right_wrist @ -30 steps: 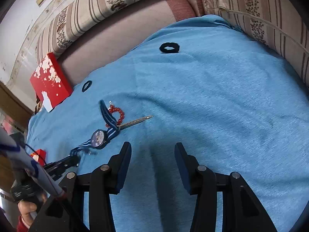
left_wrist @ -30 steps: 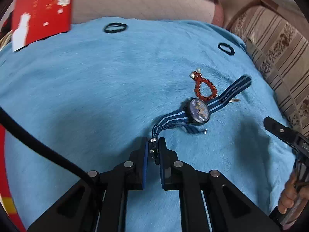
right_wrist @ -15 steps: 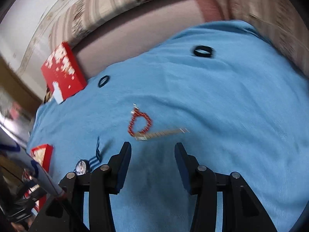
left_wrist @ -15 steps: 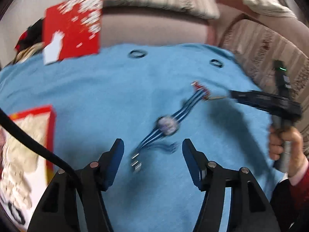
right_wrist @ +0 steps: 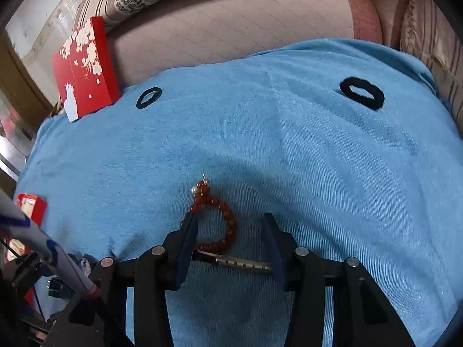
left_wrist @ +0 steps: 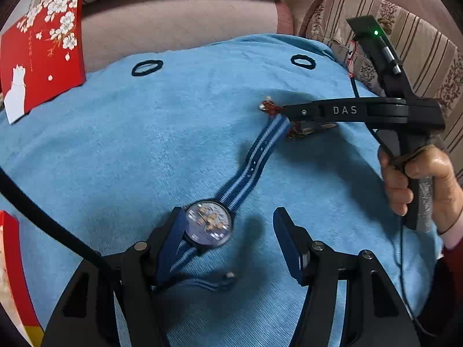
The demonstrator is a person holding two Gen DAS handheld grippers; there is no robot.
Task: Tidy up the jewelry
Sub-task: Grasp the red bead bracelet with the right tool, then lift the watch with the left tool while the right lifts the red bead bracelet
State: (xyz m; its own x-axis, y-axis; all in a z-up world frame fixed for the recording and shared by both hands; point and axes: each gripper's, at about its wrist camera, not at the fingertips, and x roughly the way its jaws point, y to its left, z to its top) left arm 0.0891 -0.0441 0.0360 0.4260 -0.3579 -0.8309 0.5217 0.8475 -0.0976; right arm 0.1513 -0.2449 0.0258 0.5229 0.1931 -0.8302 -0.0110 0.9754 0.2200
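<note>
Fuzzy blue towel carries striped-strap watch and beaded bracelet between two wide-spread grippers.

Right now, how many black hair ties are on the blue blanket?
2. One hair tie lies near the red box; the other hair tie lies toward the blanket's far right. More may be hidden.

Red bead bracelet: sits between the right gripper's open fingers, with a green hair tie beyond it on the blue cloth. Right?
Not quite: the hair ties are black, not green. The right wrist view shows the red bead bracelet between the open right gripper, and two black hair ties beyond it on the blue cloth.
</note>
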